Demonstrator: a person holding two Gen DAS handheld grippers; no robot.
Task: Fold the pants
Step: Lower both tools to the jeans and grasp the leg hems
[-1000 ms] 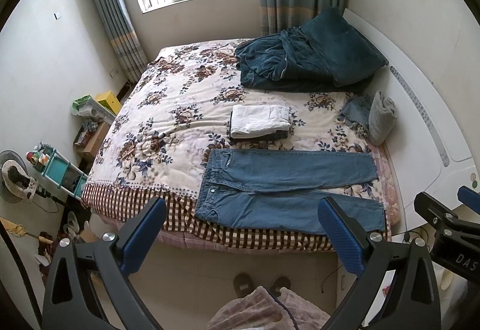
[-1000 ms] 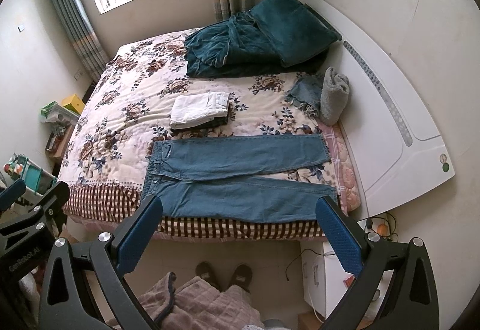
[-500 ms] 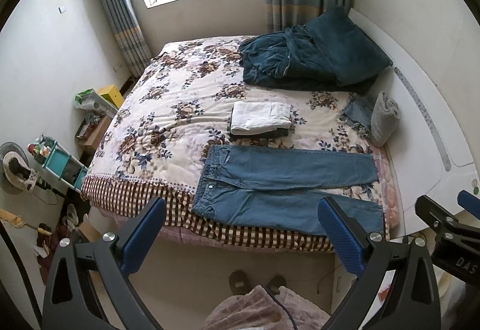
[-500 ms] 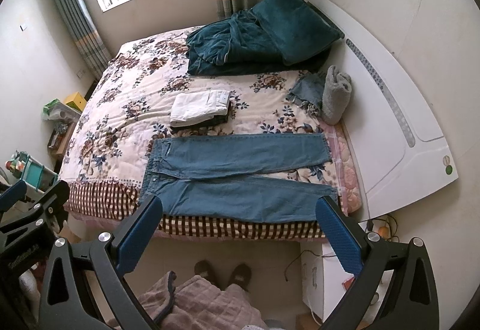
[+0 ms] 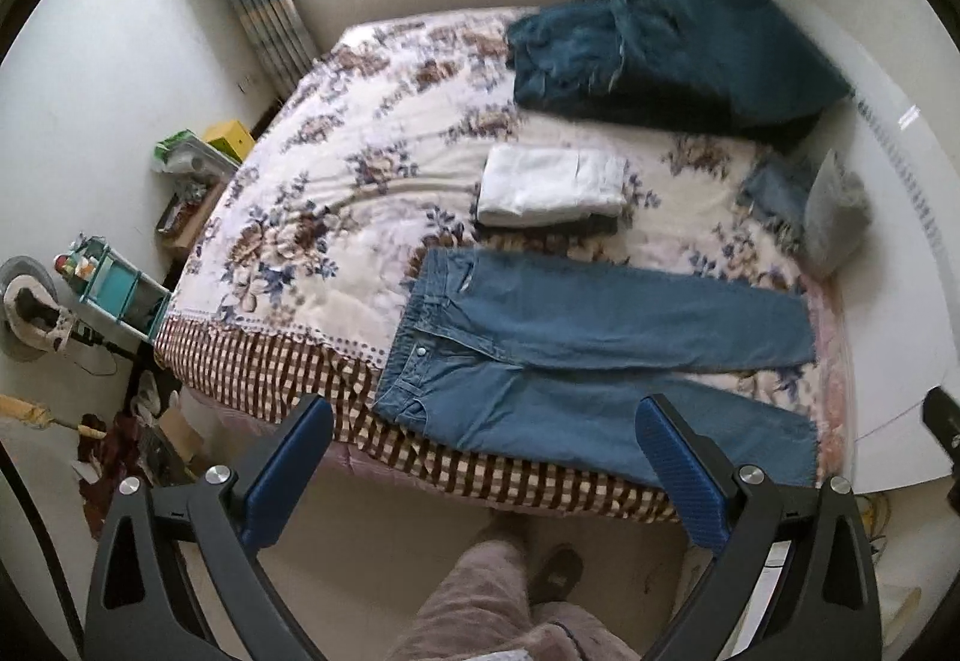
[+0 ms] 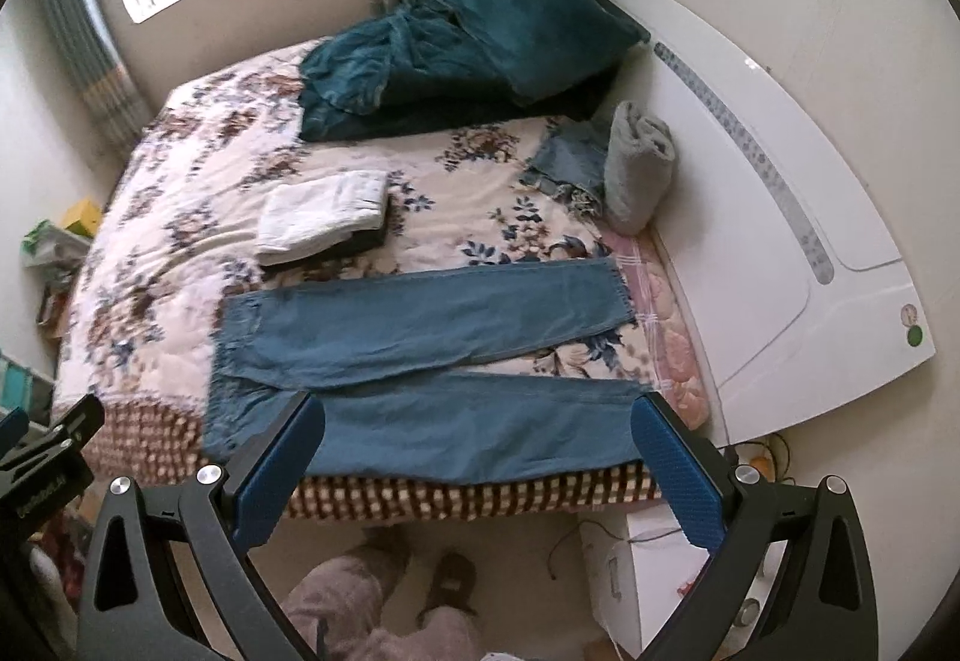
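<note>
Blue jeans (image 5: pixel 576 355) lie flat along the near edge of the bed, waistband to the left, both legs spread out to the right; they also show in the right wrist view (image 6: pixel 420 361). My left gripper (image 5: pixel 480 475) is open and empty, held above the floor in front of the bed, short of the jeans' waist end. My right gripper (image 6: pixel 480 475) is open and empty, also short of the bed, over the near leg.
A bed with a floral quilt (image 5: pixel 336 181) holds a folded white stack (image 5: pixel 552 184), a dark teal blanket pile (image 5: pixel 660 54), and a grey roll with a denim piece (image 6: pixel 636 162) by the white headboard (image 6: pixel 780 217). Shelves and clutter stand left (image 5: pixel 114 289). The person's legs and shoes (image 6: pixel 444 583) are below.
Both grippers have moved closer to the bed and lower; the jeans look larger in both views. The jeans have not moved. Both grippers stay open.
</note>
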